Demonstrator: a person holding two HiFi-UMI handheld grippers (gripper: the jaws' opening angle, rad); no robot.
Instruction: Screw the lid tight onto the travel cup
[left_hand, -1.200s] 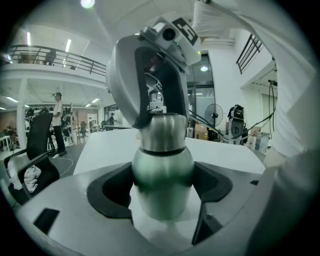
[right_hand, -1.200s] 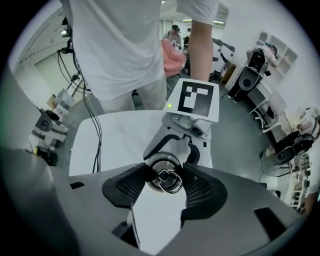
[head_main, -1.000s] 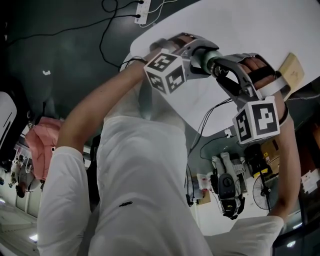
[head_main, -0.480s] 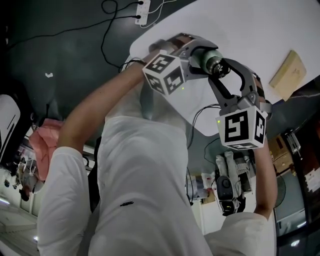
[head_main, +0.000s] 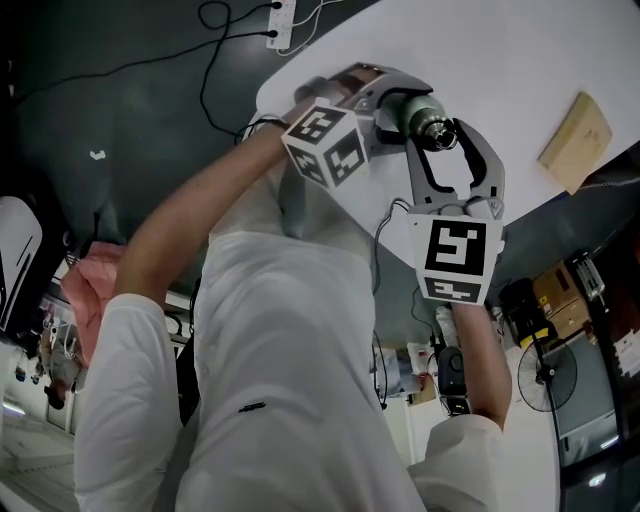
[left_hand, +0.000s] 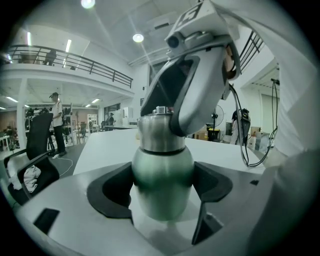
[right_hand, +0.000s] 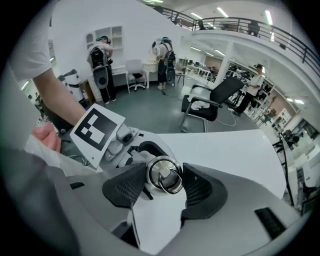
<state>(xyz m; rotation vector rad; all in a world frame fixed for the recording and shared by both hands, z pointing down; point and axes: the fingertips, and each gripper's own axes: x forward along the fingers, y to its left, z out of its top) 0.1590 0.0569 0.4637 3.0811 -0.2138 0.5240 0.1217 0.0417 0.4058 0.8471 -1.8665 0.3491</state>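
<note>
**Cup position.** The cup (head_main: 413, 113) is held over the near edge of the white desk (head_main: 560, 45). All positions below are given relative to the cup.

**Left gripper.** The left gripper (head_main: 392, 100) grasps the cup by its green body. In the left gripper view, the black pads (left_hand: 112, 187) press against both sides of the body. The steel neck and the lid (left_hand: 159, 131) stand above the jaws.

**Right gripper.** The right gripper (head_main: 447, 128) meets the cup at its lid end. Its jaws are clenched on the lid, one on each side of the rim.

**Differences between views.**
- The right gripper view looks straight down onto the lid top. Only this view shows the ring (right_hand: 170, 179) lying on the lid top, and it hides the cup body.
- The left gripper view shows the cup side-on, body and neck. One right jaw covers part of the lid, and the lid top is not visible.
- Only the head view shows both grippers together. It also shows a tan block (head_main: 577, 140) on the desk, well apart from the cup on the right gripper's side.
- Only the head view shows the power strip (head_main: 285, 20) on the floor beyond the cup.
</note>
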